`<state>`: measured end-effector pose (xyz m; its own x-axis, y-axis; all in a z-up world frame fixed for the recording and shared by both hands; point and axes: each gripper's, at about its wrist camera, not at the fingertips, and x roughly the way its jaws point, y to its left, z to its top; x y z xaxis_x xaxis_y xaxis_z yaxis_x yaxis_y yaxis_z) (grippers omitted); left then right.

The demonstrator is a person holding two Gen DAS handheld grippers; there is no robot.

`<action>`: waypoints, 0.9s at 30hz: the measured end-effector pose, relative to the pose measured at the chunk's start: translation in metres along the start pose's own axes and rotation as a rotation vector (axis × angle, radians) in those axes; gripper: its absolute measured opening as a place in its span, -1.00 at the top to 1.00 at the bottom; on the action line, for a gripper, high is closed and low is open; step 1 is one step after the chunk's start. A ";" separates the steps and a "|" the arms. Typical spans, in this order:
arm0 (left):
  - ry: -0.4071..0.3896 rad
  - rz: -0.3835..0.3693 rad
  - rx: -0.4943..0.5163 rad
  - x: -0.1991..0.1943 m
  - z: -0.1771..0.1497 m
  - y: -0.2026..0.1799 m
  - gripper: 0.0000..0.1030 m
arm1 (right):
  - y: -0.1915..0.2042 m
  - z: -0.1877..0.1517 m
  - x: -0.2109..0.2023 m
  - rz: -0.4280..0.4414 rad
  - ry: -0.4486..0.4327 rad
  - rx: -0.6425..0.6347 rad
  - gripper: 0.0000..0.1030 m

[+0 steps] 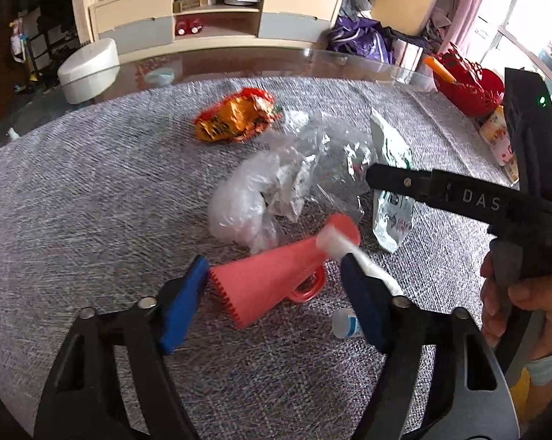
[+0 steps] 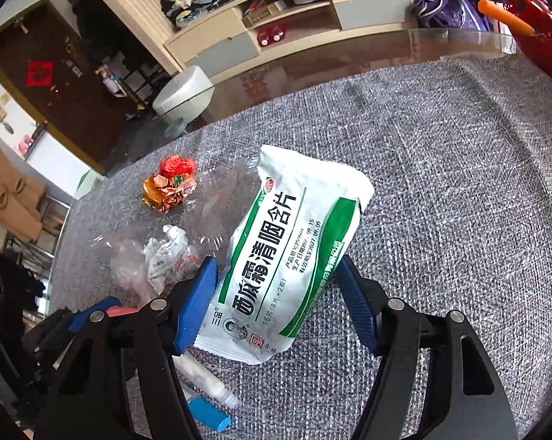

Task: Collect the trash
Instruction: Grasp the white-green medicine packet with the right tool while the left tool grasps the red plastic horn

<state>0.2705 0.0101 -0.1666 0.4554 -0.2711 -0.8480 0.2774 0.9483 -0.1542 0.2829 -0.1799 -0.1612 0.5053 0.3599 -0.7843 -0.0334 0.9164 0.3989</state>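
Note:
A coral plastic cone with a loop handle [image 1: 272, 282] lies on the grey woven tablecloth [image 1: 92, 190]. My left gripper [image 1: 274, 267] straddles it, open: the left pad touches its wide ribbed end and the right pad stands clear of it. A white tube [image 1: 371, 269] rests against that right finger. A green-and-white medicine packet [image 2: 287, 256] stands tilted between the blue pads of my right gripper [image 2: 276, 262]. Those pads sit close on both sides without squeezing it. The packet [image 1: 389, 198] also shows in the left wrist view behind one right finger [image 1: 397, 181].
A crumpled orange snack wrapper [image 1: 235, 117], a clear plastic bag [image 1: 246, 198] and crumpled paper [image 2: 165, 260] lie mid-table. A small white bottle [image 1: 345, 324] and a blue piece [image 2: 209, 416] lie near me. A red basket [image 1: 466, 88] stands at the far right edge.

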 end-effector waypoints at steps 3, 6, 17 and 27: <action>0.007 -0.008 0.011 0.004 -0.001 -0.003 -0.09 | 0.000 -0.002 0.000 -0.009 0.003 -0.012 -0.05; 0.004 -0.017 0.013 0.002 -0.002 -0.004 0.00 | -0.002 -0.005 -0.003 -0.022 -0.002 -0.013 0.17; -0.025 -0.022 0.027 -0.018 -0.014 -0.015 0.20 | -0.012 -0.015 -0.044 -0.062 -0.064 -0.040 0.23; -0.097 0.033 0.015 -0.065 -0.033 -0.023 0.24 | -0.007 -0.034 -0.086 -0.059 -0.108 -0.072 0.23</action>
<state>0.2065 0.0111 -0.1251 0.5441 -0.2547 -0.7994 0.2729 0.9547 -0.1185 0.2103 -0.2112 -0.1123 0.5978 0.2877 -0.7483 -0.0610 0.9470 0.3154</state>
